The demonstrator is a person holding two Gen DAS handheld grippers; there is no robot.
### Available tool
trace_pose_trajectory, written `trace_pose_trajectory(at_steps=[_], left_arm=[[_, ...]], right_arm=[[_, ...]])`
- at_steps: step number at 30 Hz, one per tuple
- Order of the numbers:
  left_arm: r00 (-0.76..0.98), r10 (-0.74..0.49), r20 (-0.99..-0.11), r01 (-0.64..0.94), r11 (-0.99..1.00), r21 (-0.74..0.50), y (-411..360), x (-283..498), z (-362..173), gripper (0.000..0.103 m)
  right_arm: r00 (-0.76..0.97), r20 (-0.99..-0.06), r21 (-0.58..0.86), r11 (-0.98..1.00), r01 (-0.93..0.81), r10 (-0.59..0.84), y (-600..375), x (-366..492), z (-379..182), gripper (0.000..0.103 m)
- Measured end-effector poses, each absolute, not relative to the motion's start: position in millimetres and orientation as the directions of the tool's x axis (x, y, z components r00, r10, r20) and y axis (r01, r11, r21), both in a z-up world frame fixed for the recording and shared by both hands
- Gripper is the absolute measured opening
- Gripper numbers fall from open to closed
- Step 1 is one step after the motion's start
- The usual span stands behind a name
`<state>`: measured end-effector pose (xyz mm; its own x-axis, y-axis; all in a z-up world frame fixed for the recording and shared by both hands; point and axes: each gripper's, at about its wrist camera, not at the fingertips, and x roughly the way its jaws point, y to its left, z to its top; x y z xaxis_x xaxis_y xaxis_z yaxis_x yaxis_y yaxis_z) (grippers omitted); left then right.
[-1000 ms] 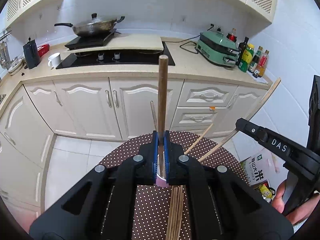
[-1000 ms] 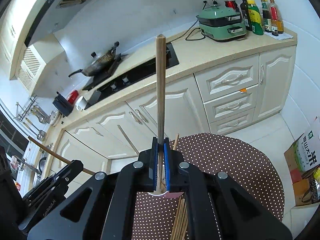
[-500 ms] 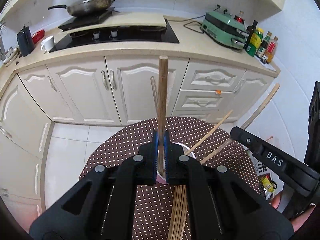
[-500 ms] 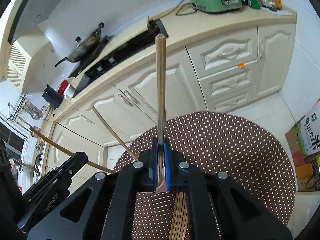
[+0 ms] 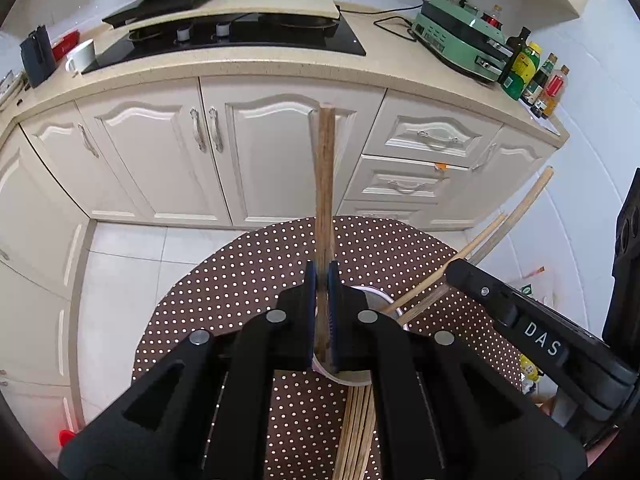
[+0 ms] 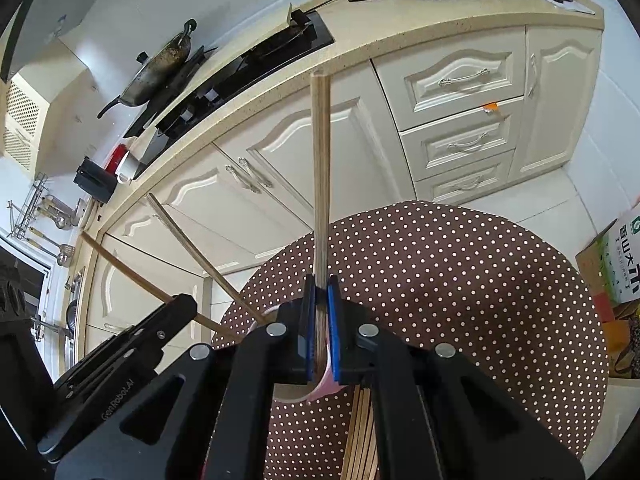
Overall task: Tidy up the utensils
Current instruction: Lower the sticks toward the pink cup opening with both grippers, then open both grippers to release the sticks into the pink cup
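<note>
Blue pads line both pairs of tongs, and each pair is pressed together on a wooden chopstick. The left tongs [image 5: 323,312] pinch a darker brown wooden chopstick [image 5: 325,184] low on its shaft, so most of its length stands upright above the pads while its lower end points down into the round white cup with a pink rim [image 5: 376,300] directly beneath; that grip low on the stick looks chosen to steer the tip into the cup's mouth. The right tongs [image 6: 320,320] pinch a paler, square-ended bamboo chopstick [image 6: 321,160] in the same way, upright and right over the cup [image 6: 320,390], whose rim shows just under the pads. In my judgement both sticks are about to be let go into the cup, one from each side. Already inside the cup, two thin pale chopsticks [image 5: 452,264] lean out over its rim toward the right tongs' side, resting at a slant because the cup is shorter than they are. Just on the near side of the cup, a bundle of loose bamboo chopsticks [image 5: 356,432] lies flat on the round desk with a brown white-dotted cloth [image 5: 224,292], waiting to be sorted. Beyond the cup, past the desk's far edge, stand cream kitchen cabinets [image 5: 256,152], well apart from it.
</note>
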<state>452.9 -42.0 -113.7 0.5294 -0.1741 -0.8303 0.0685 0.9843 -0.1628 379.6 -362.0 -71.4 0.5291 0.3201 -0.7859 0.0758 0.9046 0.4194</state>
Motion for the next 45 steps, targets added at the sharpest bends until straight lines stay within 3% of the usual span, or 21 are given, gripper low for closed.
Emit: trace_pose_trajectory(at_steps=[15,23,26,28,31,38,45], left_arm=[[0.523,-0.198,-0.829,0.087,0.98,-0.179,-40.7,463.0,-131.6,0.007],[0.495,-0.202,-0.845,0.099,0.979,-0.176,-40.5,462.0,-136.0,0.007],[0.491,-0.201,-0.848,0.103,0.98,-0.173,-40.8,461.2,-135.5,0.007],[0.486,-0.202,-0.85,0.108,0.979,-0.171,-40.7,460.7,-135.2,0.007],[0.485,-0.198,-0.852,0.109,0.98,-0.166,-40.0,459.0,-134.2,0.008],[0.468,-0.202,-0.86,0.115,0.979,-0.167,-38.8,453.0,-134.1,0.009],[0.479,-0.205,-0.853,0.103,0.979,-0.177,-36.9,445.7,-131.1,0.026]], right_arm=[[0.5,-0.793,0.433,0.899,0.059,0.349,-353.0,390.0,-84.5,0.008],[0.475,-0.808,0.445,0.89,0.102,0.35,-362.1,386.1,-92.2,0.024],[0.473,-0.814,0.44,0.89,0.12,0.338,-368.5,380.8,-91.7,0.035],[0.476,-0.819,0.427,0.895,0.133,0.32,-371.7,376.8,-90.0,0.048],[0.484,-0.824,0.401,0.907,0.13,0.295,-374.9,372.2,-86.4,0.056],[0.479,-0.833,0.389,0.908,0.153,0.276,-382.7,365.0,-84.8,0.061],[0.474,-0.837,0.384,0.91,0.155,0.273,-385.1,357.4,-82.7,0.062]])
